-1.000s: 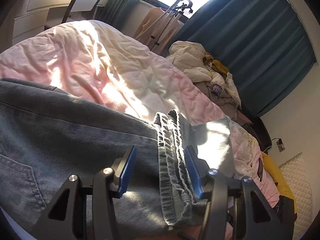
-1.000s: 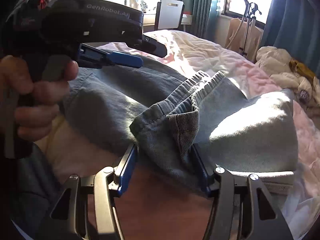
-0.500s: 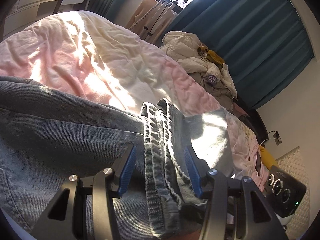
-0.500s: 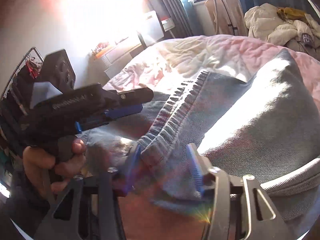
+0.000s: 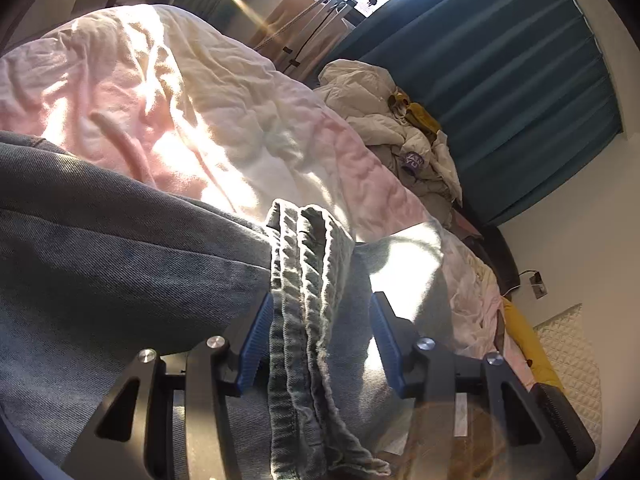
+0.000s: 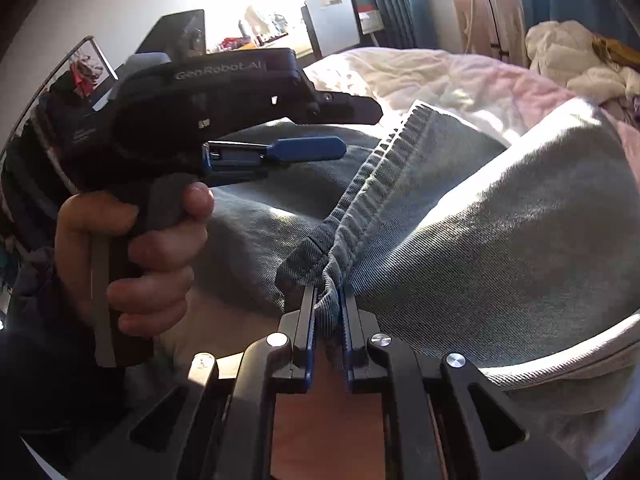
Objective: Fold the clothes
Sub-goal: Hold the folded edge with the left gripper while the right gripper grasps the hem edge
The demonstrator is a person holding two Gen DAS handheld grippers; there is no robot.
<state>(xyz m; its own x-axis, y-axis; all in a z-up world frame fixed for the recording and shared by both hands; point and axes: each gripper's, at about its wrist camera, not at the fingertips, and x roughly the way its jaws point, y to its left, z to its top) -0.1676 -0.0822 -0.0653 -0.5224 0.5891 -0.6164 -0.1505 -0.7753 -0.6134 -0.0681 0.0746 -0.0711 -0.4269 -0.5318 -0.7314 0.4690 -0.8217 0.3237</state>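
Grey-blue jeans [image 5: 120,280] lie spread over the bed, and their doubled ribbed edge [image 5: 308,248] runs up between the fingers of my left gripper [image 5: 322,340]. That gripper is open: the edge lies near its left pad and the right pad stands clear of the cloth. In the right wrist view the jeans [image 6: 500,240] fill the middle. The jaws of my right gripper [image 6: 327,308] are closing, and the pads pinch a bunched corner of the denim edge. The left gripper [image 6: 352,130] hovers over the denim, held by a person's hand [image 6: 160,260].
A crumpled pink and white duvet [image 5: 200,120] covers the bed under and beyond the jeans. A heap of pale clothes [image 5: 380,120] lies at the far end, before teal curtains [image 5: 500,80]. A desk with clutter and a white chair back [image 6: 332,24] stand beyond the bed.
My right gripper's jaws have come together from wide apart onto the denim corner, and that wrist has rolled. The left gripper has sunk slightly closer to the jeans, still open.
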